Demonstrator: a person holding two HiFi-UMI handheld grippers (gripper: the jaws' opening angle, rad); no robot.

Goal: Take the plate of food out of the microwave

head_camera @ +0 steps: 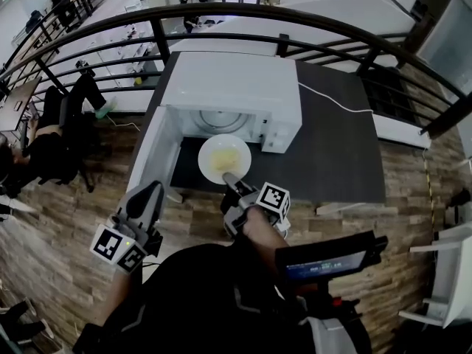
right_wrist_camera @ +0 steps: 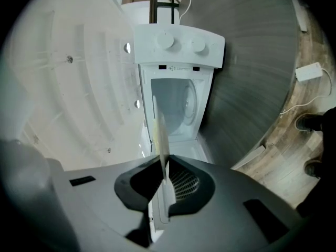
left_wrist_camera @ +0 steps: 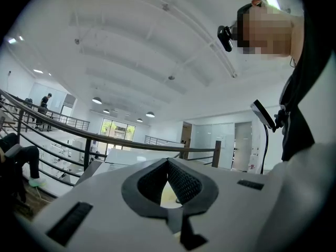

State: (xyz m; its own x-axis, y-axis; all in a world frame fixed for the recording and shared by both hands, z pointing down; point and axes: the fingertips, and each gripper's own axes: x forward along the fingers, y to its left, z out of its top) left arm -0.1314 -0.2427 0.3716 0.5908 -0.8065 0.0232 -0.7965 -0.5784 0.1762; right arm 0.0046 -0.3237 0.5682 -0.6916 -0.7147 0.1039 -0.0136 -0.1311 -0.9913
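Note:
A white microwave [head_camera: 236, 87] stands on a dark table [head_camera: 332, 146], its door [head_camera: 150, 153] swung open to the left. A white plate [head_camera: 223, 158] of pale yellow food is just outside the cavity, over the table's front part. My right gripper [head_camera: 231, 178] is shut on the plate's near rim. In the right gripper view the plate [right_wrist_camera: 158, 127] shows edge-on between the pads, held by my right gripper [right_wrist_camera: 164, 164], with the open microwave [right_wrist_camera: 177, 96] beyond it. My left gripper [head_camera: 150, 194] hangs left of the door, near the table's front corner, tilted upward, and the left gripper [left_wrist_camera: 168, 164] is shut on nothing.
A dark curved railing [head_camera: 221, 17] runs behind the table. A white cable [head_camera: 335, 102] trails from the microwave across the table. A person [head_camera: 44, 153] sits at the far left below. A white power adapter [right_wrist_camera: 310, 71] lies on the wooden floor.

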